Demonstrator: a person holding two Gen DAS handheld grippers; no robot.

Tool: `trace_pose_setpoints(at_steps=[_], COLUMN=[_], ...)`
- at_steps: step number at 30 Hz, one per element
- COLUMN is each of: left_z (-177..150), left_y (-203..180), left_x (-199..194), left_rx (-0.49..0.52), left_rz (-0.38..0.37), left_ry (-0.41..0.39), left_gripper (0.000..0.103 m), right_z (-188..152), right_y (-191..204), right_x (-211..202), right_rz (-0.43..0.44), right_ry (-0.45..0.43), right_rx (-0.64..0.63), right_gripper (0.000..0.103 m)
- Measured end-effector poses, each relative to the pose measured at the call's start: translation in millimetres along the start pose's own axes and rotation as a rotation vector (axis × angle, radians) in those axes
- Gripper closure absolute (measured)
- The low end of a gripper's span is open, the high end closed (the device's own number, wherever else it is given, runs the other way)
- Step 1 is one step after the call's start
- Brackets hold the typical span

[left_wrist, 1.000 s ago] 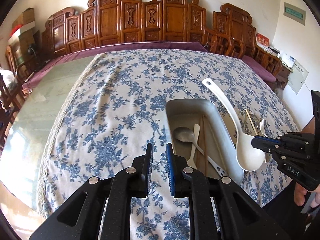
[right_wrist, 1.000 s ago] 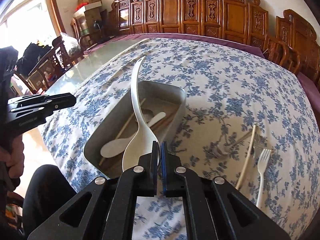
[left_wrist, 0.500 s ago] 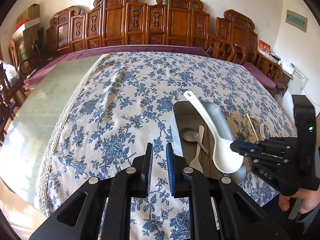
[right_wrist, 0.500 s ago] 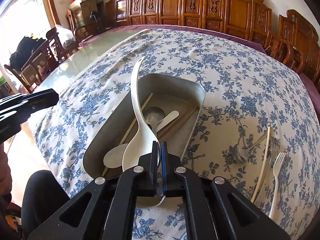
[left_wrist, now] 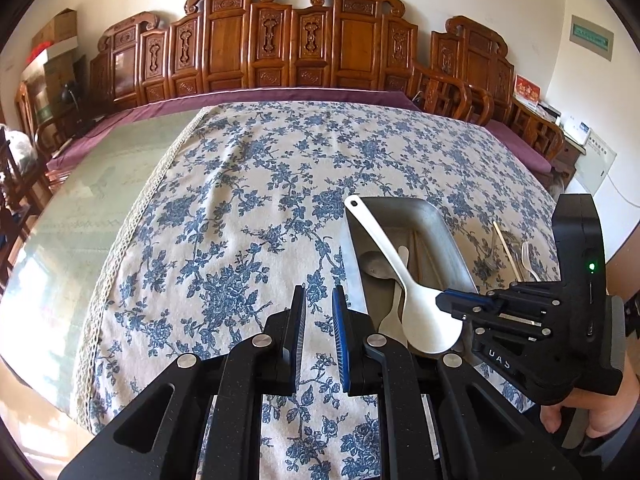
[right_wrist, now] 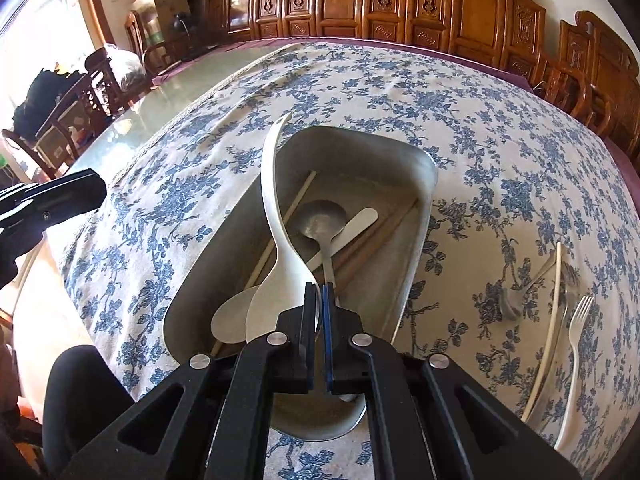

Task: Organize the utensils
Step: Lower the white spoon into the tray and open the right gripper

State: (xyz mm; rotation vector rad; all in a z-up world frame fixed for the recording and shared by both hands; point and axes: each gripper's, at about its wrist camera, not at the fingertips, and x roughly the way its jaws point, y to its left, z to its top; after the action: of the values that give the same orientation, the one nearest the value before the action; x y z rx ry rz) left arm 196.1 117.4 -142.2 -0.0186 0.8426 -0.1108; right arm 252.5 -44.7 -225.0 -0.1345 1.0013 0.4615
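My right gripper (right_wrist: 319, 292) is shut on the bowl edge of a large white ladle (right_wrist: 274, 236) and holds it over the grey metal tray (right_wrist: 416, 240), handle pointing away over the tray's far left rim. In the left wrist view the ladle (left_wrist: 400, 276) hangs over the tray (left_wrist: 448, 236) with the right gripper (left_wrist: 452, 304) at its bowl. In the tray lie a metal spoon (right_wrist: 322, 220), a white spoon (right_wrist: 228, 318) and chopsticks (right_wrist: 372, 246). My left gripper (left_wrist: 319, 308) is open and empty, above the cloth left of the tray.
On the floral tablecloth (right_wrist: 400, 80) right of the tray lie a white fork (right_wrist: 576, 360), a single chopstick (right_wrist: 550, 320) and a metal utensil (right_wrist: 510, 304). Carved wooden chairs (left_wrist: 280, 48) line the far side. Bare glass tabletop (left_wrist: 80, 200) lies to the left.
My right gripper has carried the ladle left and lower, from the tray's right rim to over the tray's inside. The left gripper stayed open.
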Motion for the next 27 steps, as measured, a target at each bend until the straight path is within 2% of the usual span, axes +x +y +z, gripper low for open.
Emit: trace_pose_setpoints(at_steps=[3,5,17,25,27], left_z=[-0.8,-1.4,-4.5,-5.6,-4.7], left_y=[-0.7,-1.8,-22.1,-25.1,-22.0], left_x=[1.0,1.2,-1.2,2.7,2.0], left_rx=[0.003,0.006,0.039,0.052,0.047], left_rz=[-0.001,-0.001,-0.012,-0.007,-0.006], left_ry=[0.002,0.002,-0.005,-0.001,-0.002], left_gripper=[0.091,0.091,0.091,0.090,0.090], right_z=[0.1,-0.5,-6.2,3.7,12.5], right_y=[-0.7,-2.9,-33.0,-22.0,-14.5], right_x=[1.0,0.2,-26.5,-27.7,-22.2], right_rz=[-0.003,0.009,0.070,0.083,0.091], right_ry=[0.004,-0.002,-0.070,-0.108,-0.114], right_rx=[0.009,0.025,0.058,-0.011,-0.031], right_gripper=[0.098,0.094,0.094,0.094,0.079])
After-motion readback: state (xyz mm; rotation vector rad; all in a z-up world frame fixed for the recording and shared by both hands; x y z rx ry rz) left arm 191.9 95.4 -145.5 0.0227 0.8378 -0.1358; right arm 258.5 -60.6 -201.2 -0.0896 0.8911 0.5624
